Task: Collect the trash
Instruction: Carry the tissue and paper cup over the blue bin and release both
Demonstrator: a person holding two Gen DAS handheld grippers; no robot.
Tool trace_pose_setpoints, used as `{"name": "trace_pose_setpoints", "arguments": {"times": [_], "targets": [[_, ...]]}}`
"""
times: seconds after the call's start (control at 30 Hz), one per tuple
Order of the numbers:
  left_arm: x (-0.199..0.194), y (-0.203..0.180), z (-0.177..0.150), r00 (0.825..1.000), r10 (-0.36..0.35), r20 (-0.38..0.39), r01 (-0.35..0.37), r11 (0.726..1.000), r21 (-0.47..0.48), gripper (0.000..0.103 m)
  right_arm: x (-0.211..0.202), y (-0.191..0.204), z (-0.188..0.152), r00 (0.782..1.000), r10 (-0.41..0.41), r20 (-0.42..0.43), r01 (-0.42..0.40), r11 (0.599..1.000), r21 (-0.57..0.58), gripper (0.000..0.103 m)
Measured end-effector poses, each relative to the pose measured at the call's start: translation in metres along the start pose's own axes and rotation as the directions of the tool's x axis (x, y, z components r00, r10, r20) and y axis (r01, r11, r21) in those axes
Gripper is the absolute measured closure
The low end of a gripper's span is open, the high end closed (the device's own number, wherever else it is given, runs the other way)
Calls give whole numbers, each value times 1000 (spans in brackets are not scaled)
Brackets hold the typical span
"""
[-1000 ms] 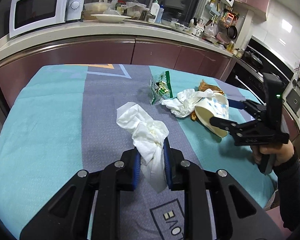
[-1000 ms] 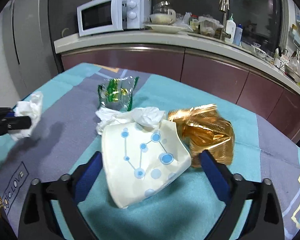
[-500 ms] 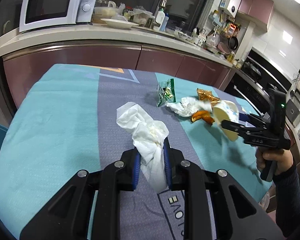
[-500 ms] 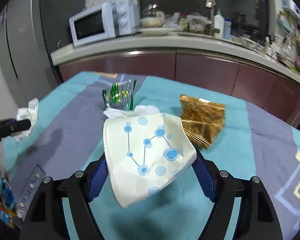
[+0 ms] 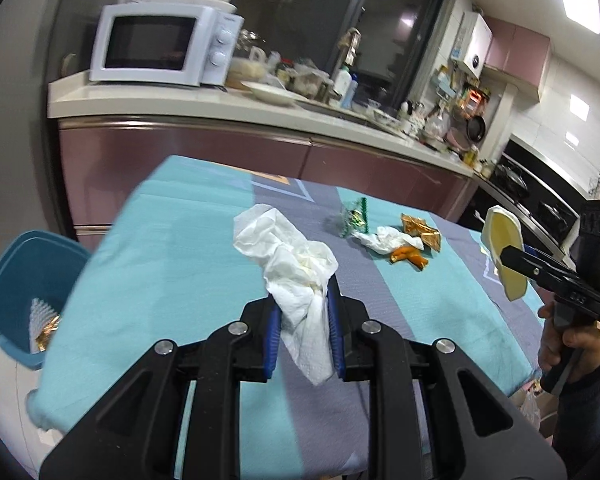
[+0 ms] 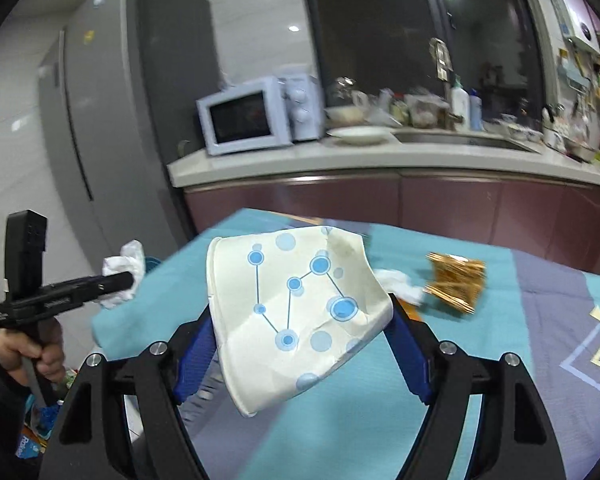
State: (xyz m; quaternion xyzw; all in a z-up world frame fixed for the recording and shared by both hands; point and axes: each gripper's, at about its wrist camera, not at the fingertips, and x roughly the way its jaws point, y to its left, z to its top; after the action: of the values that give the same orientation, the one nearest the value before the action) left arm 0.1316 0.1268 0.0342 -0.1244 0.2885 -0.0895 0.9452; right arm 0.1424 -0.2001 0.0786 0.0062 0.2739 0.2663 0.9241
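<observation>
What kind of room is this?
A home kitchen, most likely: a white microwave sits on the counter, a sink is set into it, and a tall grey fridge stands alongside.

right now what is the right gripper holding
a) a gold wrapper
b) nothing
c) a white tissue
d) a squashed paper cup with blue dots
d: the right gripper has its blue pads pressed on both sides of the squashed paper cup, lifted off the table; the white tissue is in the left gripper, and the gold wrapper lies on the table.
</observation>
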Motion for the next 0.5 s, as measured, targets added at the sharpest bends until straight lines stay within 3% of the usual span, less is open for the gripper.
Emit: {"name": "trace_pose_setpoints", "arguments": {"times": [0.27,0.5], "targets": [[-68,43,-9,983,152,105,-149,988,-33,82,14,77,7,993,97,71,-94,995,-45,27],[-121,88,-17,944,287,164,-278,957,-79,81,48,147,18,978,200,62,-192,974,-117,27]]}}
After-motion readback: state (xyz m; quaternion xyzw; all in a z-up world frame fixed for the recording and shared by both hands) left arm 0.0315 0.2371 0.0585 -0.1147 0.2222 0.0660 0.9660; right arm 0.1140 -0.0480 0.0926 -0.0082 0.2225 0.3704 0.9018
